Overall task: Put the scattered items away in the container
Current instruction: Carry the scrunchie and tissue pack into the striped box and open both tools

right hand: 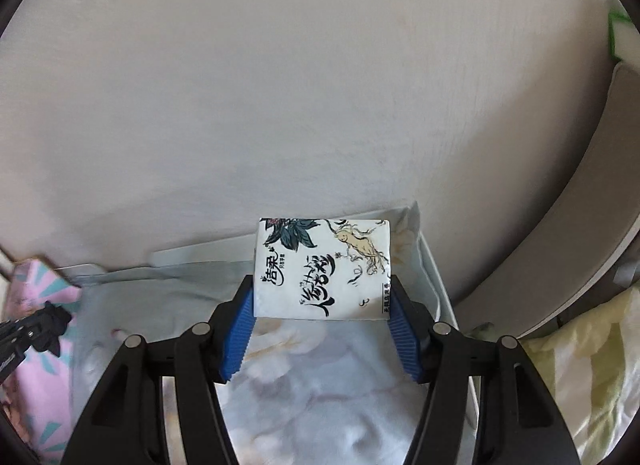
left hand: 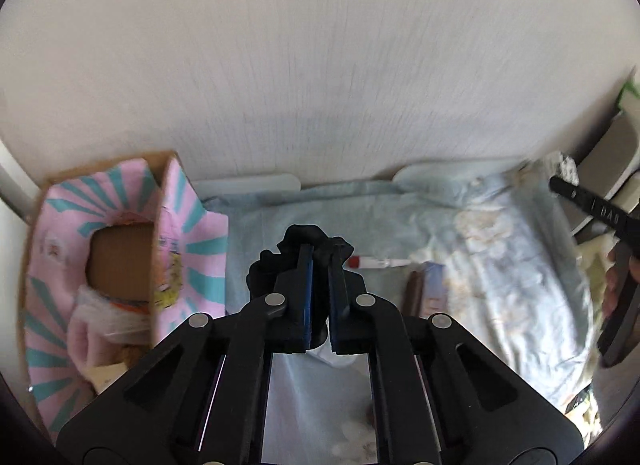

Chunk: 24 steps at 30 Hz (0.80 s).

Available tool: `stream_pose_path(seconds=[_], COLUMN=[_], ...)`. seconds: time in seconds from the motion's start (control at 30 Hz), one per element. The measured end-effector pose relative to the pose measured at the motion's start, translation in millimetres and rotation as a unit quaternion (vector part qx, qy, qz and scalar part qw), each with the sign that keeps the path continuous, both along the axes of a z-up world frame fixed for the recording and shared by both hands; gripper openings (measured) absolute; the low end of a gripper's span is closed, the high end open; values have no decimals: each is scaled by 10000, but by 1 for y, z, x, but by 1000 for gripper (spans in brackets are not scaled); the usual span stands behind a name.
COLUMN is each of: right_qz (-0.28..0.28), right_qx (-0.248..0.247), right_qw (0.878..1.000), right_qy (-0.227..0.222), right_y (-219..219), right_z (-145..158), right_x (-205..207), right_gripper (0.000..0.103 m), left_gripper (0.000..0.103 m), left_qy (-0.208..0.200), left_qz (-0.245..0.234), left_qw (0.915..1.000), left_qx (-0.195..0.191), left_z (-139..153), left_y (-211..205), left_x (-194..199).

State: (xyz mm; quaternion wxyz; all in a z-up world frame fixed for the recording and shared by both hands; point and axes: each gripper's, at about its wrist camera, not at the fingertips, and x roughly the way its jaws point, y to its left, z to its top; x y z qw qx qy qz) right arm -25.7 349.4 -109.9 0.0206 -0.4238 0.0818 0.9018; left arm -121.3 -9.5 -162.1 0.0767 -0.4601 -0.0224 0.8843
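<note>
Left gripper (left hand: 319, 265), jaws pinching a crumpled black cloth (left hand: 296, 253) above the pale blue floral bedsheet (left hand: 500, 265), just beside the open pink-and-teal cardboard box (left hand: 176, 225). Right gripper (right hand: 322, 297), jaws clamping a white printed tissue packet (right hand: 322, 269) over the same bedsheet, well apart from the box.

Items and box, mid-tidy

Black crumpled cloth (left hand: 304, 249) pinched in left gripper (left hand: 319, 265); white tissue pack (right hand: 323, 269) (ginseng print) clamped in right gripper (right hand: 322, 297); red-capped tube (left hand: 376, 262) on bedding; pink-teal cardboard box (left hand: 120, 249) open, left side.
</note>
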Motion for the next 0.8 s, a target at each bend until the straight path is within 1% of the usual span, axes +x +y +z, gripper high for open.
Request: stream_pose_path(seconds=[0.1, 0.13, 0.27, 0.3, 0.37, 0.4, 0.5, 0.6, 0.63, 0.7, 0.8], right_qz=[359, 525, 1094, 1251, 1595, 1782, 2425, 3031, 3225, 3501, 3770], right_qx=[-13, -40, -99, -151, -261, -291, -316, -211, -224, -307, -395], right_qw=[9992, 9983, 9931, 9910, 9855, 9819, 9674, 9503, 9439, 9340, 9243], right_qy=[170, 240, 409, 450, 522, 565, 658, 685, 678, 635, 442], right_y=[-19, -28, -67, -78, -102, -114, -159, -206, -224, -251, -288], right_z=[26, 36, 69, 76, 88, 94, 107, 111, 111, 108, 102], right_x=[22, 29, 51, 50, 13, 10, 20, 29, 31, 32, 26], right_gripper=[57, 57, 57, 57, 57, 57, 57, 57, 57, 57, 57], left_gripper=[5, 5, 5, 5, 5, 5, 5, 5, 5, 5, 5], left_qy=[245, 324, 562, 592, 626, 620, 498, 318, 262, 192, 142], left_qz=[44, 75, 334, 432, 689, 856, 1290, 1677, 1779, 1889, 1848], left_qw=[9997, 9994, 9978, 9972, 9954, 9940, 9899, 9852, 9837, 9817, 9825], left_qx=[24, 16, -97, -126, -222, -292, -308, -179, -73, 170, 165], left_z=[31, 45, 74, 80, 87, 89, 84, 69, 63, 51, 37], left_y=[-9, -14, -36, -44, -64, -75, -108, -134, -140, -147, -146], left_x=[15, 24, 54, 62, 78, 87, 109, 127, 130, 133, 133])
